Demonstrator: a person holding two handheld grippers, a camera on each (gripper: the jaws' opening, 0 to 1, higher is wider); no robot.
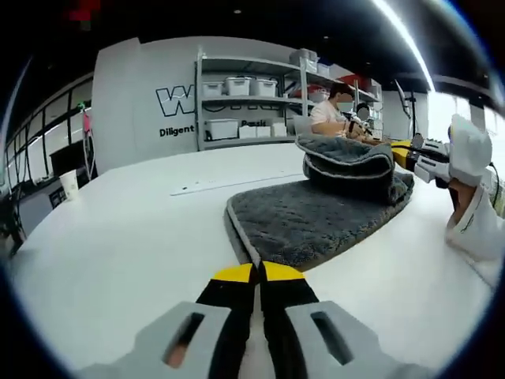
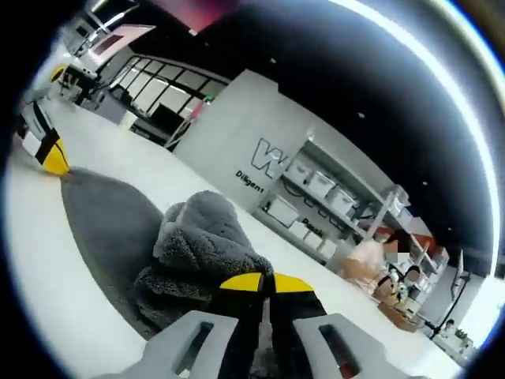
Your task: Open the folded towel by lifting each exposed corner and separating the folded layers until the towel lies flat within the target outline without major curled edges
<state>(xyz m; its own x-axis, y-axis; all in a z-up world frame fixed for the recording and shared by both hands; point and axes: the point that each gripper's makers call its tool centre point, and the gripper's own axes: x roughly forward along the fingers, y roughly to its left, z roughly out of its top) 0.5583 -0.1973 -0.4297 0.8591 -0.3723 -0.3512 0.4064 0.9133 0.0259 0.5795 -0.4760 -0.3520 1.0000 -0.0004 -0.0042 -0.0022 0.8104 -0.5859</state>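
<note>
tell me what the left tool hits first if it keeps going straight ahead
Most likely the near corner of the grey towel, lying flat on the white table right ahead of the left tool; its tips look almost on that edge.

Right gripper (image 2: 263, 282) jaws clamped on bunched grey towel (image 2: 197, 245), lifted off table (image 2: 39, 276).

White table (image 1: 118, 237), grey towel (image 1: 316, 217) partly unfolded on it, paper cup (image 1: 69, 183) at edge

Left gripper (image 1: 259, 274) low and level, jaws pressed together at the yellow tips; right gripper (image 2: 264, 283) raised, jaws closed on a pinched fold, its yellow tips also seen across in the left gripper view, white-sleeved arm (image 1: 473, 221) behind.
</note>
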